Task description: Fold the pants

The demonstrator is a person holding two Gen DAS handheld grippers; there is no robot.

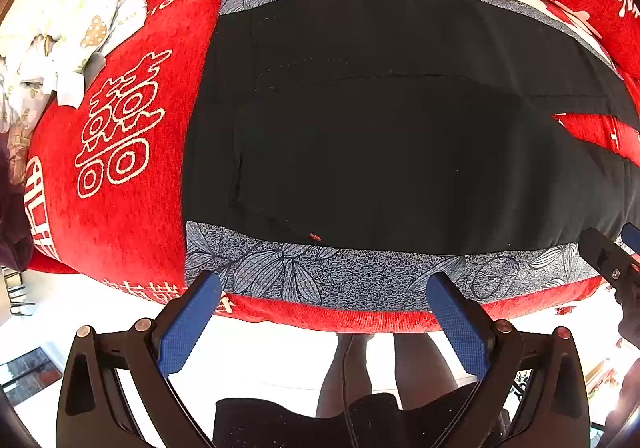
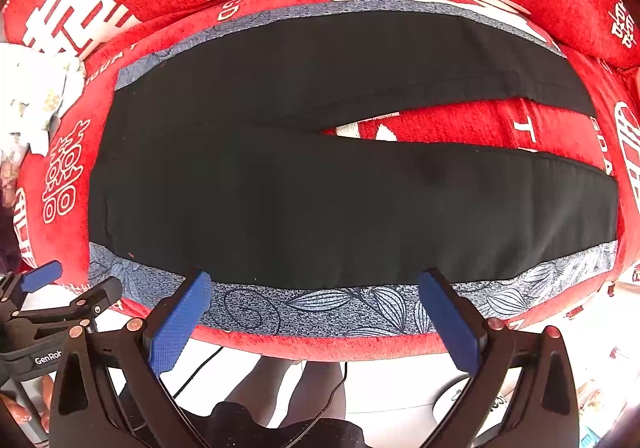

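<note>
Left wrist view looks down over black pants [image 1: 400, 128] spread flat on a red cushioned seat [image 1: 120, 232] printed with white Chinese characters; their waist end lies to the left and the two legs run off to the right, parting in a narrow wedge where the red cover shows through; a blue-grey band with a leaf pattern [image 1: 320, 276] runs along the near edge of the pants, and a matching strip shows along the far edge; the left hand-held gripper [image 1: 324, 312] hangs over the seat's front edge with its blue-padded fingers [image 1: 188, 324] spread wide and nothing between them; the right hand-held gripper [image 1: 612, 252] pokes in at the right border of this view, near the leaf-patterned band; a crumpled white cloth with a small print [image 1: 68, 36] sits at the far left of the seat, well apart from the pants; right wrist view shows the same pants [image 2: 340, 188] from further along, both legs [image 2: 500, 200] reaching to the right; the right hand-held gripper [image 2: 316, 308] is likewise released, fingers apart, poised just over the front edge and the patterned band [image 2: 320, 304]; the left hand-held gripper [image 2: 68, 288] appears at the lower left, also open; the person's legs [image 1: 360, 368] stand below the seat edge.
</note>
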